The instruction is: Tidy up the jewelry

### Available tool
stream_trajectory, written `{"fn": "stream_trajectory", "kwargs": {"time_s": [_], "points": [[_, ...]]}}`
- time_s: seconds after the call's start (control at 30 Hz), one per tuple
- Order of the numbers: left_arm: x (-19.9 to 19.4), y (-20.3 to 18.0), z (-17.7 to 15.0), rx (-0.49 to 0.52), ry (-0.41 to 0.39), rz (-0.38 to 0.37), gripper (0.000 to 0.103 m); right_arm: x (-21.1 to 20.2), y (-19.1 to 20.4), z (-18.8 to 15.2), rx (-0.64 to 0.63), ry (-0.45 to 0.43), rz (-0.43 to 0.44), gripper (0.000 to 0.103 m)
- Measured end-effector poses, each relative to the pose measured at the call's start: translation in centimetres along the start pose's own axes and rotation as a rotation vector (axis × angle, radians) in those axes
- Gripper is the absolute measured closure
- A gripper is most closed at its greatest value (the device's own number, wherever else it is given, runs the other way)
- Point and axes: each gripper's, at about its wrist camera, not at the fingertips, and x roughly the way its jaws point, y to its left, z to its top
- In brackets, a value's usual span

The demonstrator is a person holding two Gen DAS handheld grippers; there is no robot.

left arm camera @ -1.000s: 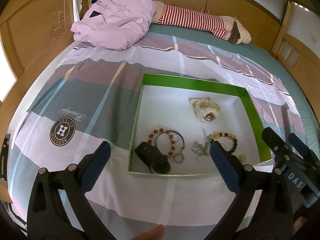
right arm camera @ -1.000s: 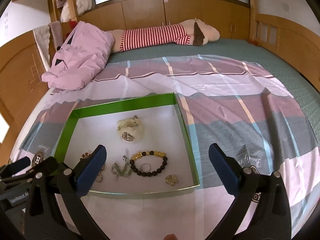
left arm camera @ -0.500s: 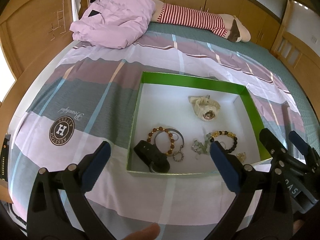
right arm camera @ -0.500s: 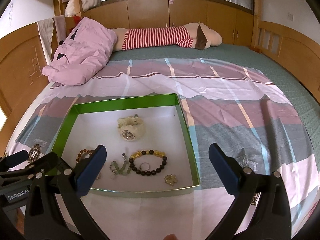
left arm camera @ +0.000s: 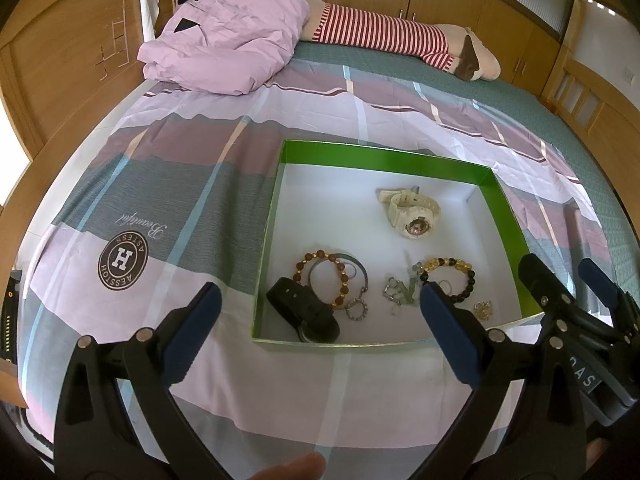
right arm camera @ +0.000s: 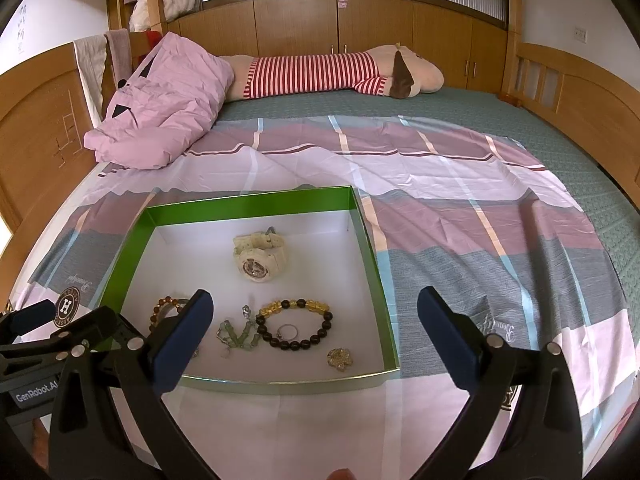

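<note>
I am holding both grippers above the near edge of the bed, jaws spread wide, nothing between them. The left gripper is hanging over the front wall of the green box; the right gripper is hanging over the same box from its right side.

The box is sitting open on the plaid sheet, white floor showing. Inside it:
- cream watch lying near the middle, toward the far wall.
- black and yellow bead bracelet lying near the front, with a small ring inside its loop.
- gold charm just beside the front right corner.
- green bead strand tangled left of that bracelet.
- brown bead bracelet overlapping a grey bangle.
- black watch lying in the front left corner, touching the brown beads.

A pink quilt and a striped plush toy are lying at the far end of the bed.
</note>
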Motion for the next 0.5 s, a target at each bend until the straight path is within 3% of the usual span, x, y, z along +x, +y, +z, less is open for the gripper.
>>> {"fn": "stream_trajectory", "kwargs": {"time_s": [0.5], "points": [[0.04, -0.06, -0.03, 0.004, 0.001, 0.003, 0.002, 0.13, -0.03, -0.14, -0.003, 0.003, -0.002, 0.001]]}}
